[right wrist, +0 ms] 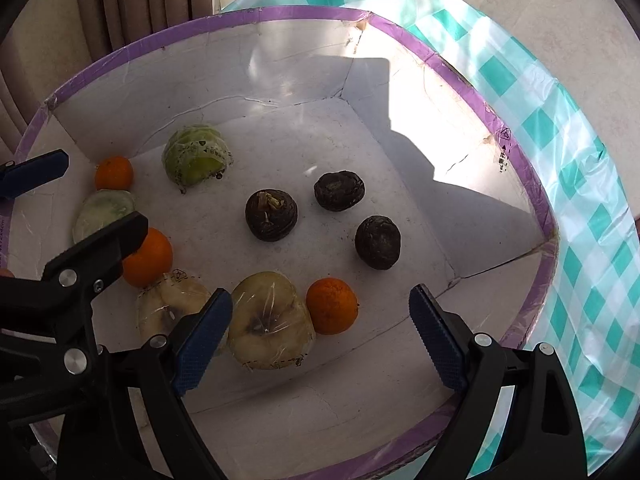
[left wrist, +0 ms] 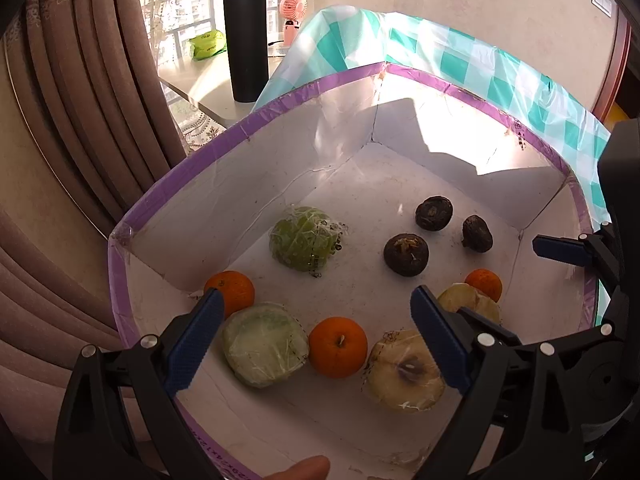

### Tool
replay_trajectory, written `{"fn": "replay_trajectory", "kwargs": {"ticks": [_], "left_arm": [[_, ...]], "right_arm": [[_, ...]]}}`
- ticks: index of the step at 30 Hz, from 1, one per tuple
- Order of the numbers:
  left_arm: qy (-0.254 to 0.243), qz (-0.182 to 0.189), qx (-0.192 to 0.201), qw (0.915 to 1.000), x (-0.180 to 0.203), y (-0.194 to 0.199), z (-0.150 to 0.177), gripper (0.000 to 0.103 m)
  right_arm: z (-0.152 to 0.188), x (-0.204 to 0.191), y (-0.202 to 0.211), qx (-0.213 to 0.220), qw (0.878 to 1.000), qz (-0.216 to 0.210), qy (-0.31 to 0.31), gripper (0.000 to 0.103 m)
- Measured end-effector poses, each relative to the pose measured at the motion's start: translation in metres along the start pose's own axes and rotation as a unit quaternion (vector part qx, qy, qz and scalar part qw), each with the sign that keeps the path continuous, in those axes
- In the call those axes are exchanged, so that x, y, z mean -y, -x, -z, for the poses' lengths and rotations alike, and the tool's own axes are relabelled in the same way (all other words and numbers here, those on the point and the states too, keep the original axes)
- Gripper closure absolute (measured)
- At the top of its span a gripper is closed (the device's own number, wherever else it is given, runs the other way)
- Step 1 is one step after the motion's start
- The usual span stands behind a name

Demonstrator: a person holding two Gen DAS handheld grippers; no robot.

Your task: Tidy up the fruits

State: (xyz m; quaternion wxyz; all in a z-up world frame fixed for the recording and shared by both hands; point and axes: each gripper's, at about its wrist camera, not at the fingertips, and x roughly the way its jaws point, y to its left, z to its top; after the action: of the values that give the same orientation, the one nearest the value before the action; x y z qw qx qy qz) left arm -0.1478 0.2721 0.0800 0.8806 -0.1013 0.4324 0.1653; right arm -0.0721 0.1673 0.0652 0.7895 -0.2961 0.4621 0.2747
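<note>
inside the purple-rimmed box (right wrist: 516, 148) — bare far corner

Inside a white cardboard box (right wrist: 280, 56) with a purple-taped rim, we see the fruit lying loose on the floor. Three dark, wrinkled round fruits (right wrist: 271, 215) cluster toward the middle, apart from one another. Three oranges (right wrist: 332, 306) sit along the near side among plastic-wrapped pieces: two pale yellow fruits (right wrist: 270, 322) side by side, a pale green one (left wrist: 265, 344), and a greener wrapped fruit (right wrist: 196, 155) farther back.
</note>
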Motion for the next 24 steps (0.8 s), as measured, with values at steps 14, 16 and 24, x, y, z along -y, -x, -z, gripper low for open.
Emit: {"fn": "replay_trajectory", "kwargs": {"ticks": [14, 16, 24], "left_arm": [[-0.003, -0.007, -0.009, 0.9999, 0.0018, -0.0026, -0.0017, 0.009], [-0.004, -0.008, -0.011, 0.9999, 0.0020, -0.0031, -0.0018, 0.009], [-0.008, -0.005, -0.011, 0.9999, 0.0018, -0.0036, -0.0017, 0.009]], "right_arm": [[0.0003, 0.0007, 0.0023, 0.002, 1.000, -0.011, 0.003, 0.016], [0.0006, 0.0006, 0.0026, 0.003, 1.000, -0.012, 0.003, 0.016], [0.0007, 0.0005, 0.0030, 0.005, 1.000, -0.013, 0.004, 0.016]]}}
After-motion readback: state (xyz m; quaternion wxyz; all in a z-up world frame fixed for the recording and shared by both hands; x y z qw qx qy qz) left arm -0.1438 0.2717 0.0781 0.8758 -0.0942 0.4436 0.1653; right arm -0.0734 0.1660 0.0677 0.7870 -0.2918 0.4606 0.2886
